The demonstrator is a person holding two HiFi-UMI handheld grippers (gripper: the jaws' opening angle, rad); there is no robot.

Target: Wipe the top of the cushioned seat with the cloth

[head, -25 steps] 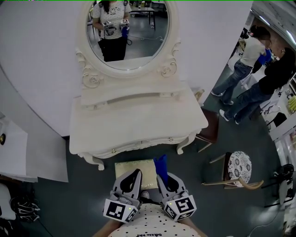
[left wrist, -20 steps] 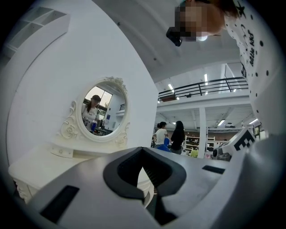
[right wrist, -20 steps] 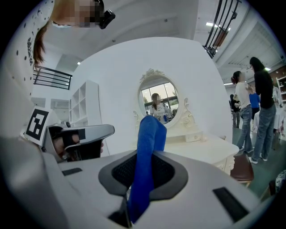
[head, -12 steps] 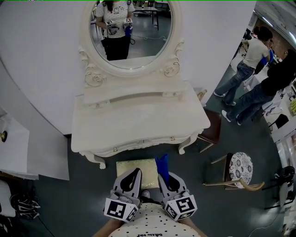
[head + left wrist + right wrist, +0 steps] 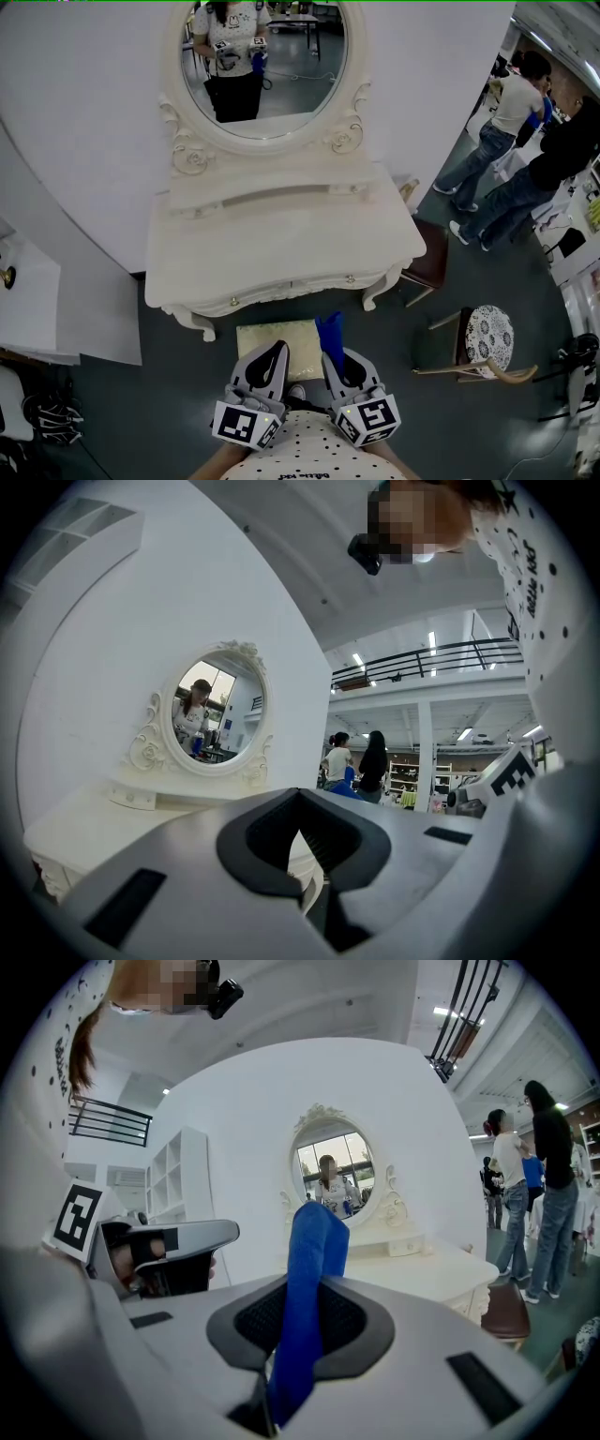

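Observation:
The cushioned seat (image 5: 270,336) is a pale cream square stool top on the floor, just in front of the dressing table; both grippers cover its near edge. My right gripper (image 5: 331,354) is shut on a blue cloth (image 5: 329,331), which stands up past the jaw tips. In the right gripper view the blue cloth (image 5: 313,1246) runs up between the right gripper (image 5: 302,1290) jaws. My left gripper (image 5: 277,351) hovers beside it over the seat's near part, jaws together and holding nothing. The left gripper (image 5: 302,799) points toward the mirror, and the seat is hidden in that view.
A white dressing table (image 5: 281,248) with an oval mirror (image 5: 262,66) stands right behind the seat. To the right are a brown chair (image 5: 427,267) and a patterned-seat chair (image 5: 487,339). Two people (image 5: 525,141) stand at the far right. A white cabinet (image 5: 28,309) is at left.
The head view has shifted a little. Both grippers stay in the same place, and the blue cloth is still held in the right one.

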